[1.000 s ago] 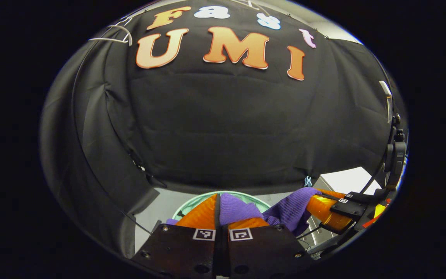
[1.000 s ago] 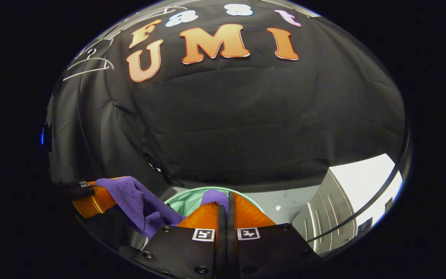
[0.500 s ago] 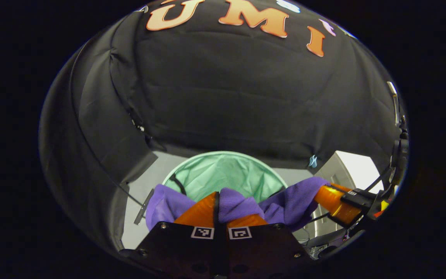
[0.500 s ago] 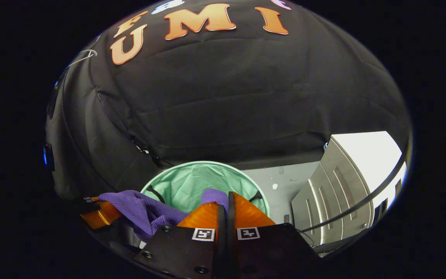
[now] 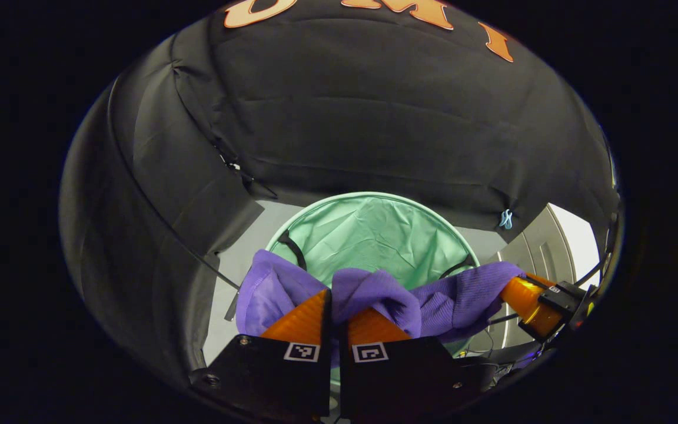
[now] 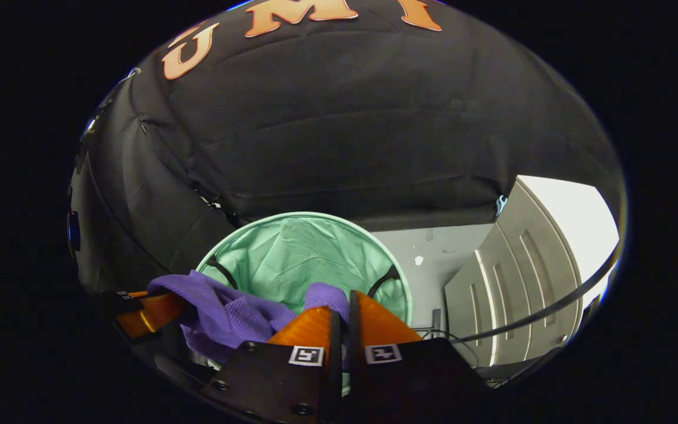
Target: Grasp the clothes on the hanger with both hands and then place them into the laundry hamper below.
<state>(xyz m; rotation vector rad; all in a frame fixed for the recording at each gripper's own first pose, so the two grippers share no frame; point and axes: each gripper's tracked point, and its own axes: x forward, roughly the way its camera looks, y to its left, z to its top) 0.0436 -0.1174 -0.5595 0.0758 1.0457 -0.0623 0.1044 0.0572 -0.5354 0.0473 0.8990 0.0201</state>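
Left gripper view, read left to right: black booth wall [image 5: 156,194] curving down the left side; then purple garment [image 5: 268,291] bunched just left of the left gripper [image 5: 334,309], pinched between both fingers with a fold bulging over the right finger; beyond and above the fingertips, mint-green laundry hamper [image 5: 374,229] on the grey floor [image 5: 239,247], mouth open, black handles at its rim; further right, the same garment stretched as a sagging band across the hamper's near rim to the right gripper [image 5: 521,294], clamped on its far end; at the far right edge, pale cabinet panel [image 5: 545,247]. Right gripper view, same order: left gripper [image 6: 150,309] low at the left edge, gripping the cloth's end; purple garment [image 6: 227,315] draped from it toward the centre, hanging over the near part of the laundry hamper [image 6: 298,253]; right gripper [image 6: 339,315] at bottom centre, closed on a small purple fold poking up between its fingers; grey floor [image 6: 433,259] and pale cabinet panel [image 6: 527,277] to the right. Garment held above the hamper's opening by both grippers; touching the lining or not, cannot tell.
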